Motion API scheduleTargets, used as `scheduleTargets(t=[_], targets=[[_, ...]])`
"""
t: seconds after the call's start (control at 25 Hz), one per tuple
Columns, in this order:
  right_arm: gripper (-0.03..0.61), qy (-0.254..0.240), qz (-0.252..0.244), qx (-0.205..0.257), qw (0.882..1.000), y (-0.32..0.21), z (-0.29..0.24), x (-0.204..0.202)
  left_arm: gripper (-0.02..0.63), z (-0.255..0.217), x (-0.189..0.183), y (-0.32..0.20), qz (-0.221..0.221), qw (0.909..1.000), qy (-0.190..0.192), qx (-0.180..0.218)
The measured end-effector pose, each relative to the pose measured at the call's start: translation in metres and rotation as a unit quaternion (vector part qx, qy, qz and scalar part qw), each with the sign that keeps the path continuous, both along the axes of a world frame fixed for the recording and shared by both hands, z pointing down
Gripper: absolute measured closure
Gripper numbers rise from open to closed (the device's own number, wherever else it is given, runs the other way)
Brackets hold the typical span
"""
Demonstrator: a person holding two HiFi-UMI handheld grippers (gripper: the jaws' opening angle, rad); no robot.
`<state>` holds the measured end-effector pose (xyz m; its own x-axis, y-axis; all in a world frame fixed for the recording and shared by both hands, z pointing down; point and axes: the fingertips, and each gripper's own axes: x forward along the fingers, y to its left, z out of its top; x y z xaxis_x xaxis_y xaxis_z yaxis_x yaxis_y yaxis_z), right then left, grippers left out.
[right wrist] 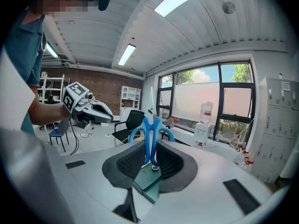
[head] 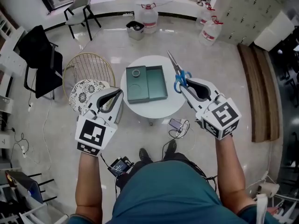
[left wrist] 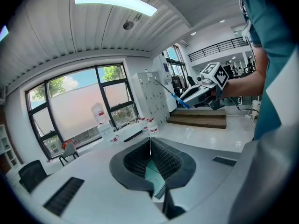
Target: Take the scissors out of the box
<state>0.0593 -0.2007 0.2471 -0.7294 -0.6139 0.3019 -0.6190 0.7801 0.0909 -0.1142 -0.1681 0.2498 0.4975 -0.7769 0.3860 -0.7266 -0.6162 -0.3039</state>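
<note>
A teal box (head: pixel 158 84) with two compartments lies on a small round white table (head: pixel 175 105). Its left compartment holds a small ring (head: pixel 136 73). The blue-handled scissors (head: pixel 180 78) are up in the air over the table's right edge, blades pointing up and away. My right gripper (head: pixel 183 86) is shut on their handles, which stand between the jaws (right wrist: pixel 150 139) in the right gripper view, above the box (right wrist: pixel 148 180). My left gripper (head: pixel 120 93) hovers at the table's left edge, shut with nothing in it (left wrist: pixel 150 140). The scissors (left wrist: pixel 177 98) also show in the left gripper view.
A wire chair with a patterned cushion (head: pixel 88 88) stands left of the table and a black chair (head: pixel 41 59) further left. Water jugs (head: pixel 149 17) and a small bin (head: pixel 135 30) stand beyond the table. A wooden platform (head: pixel 261 92) runs along the right. Cables and a phone (head: pixel 176 124) lie on the floor.
</note>
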Motion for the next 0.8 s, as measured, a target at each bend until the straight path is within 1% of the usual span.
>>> scheduleTargets(t=[0.4,0.8], targets=[[0.486,0.004,0.011,-0.012,1.000,0.008,0.010,0.010,0.594,0.003,0.005,0.011,0.001,1.0000,0.000,-0.002],[0.486,0.012,0.014,-0.031,0.999,0.000,0.026,0.008,0.594,0.010,0.004,0.008,-0.003,1.0000,0.003,-0.006]])
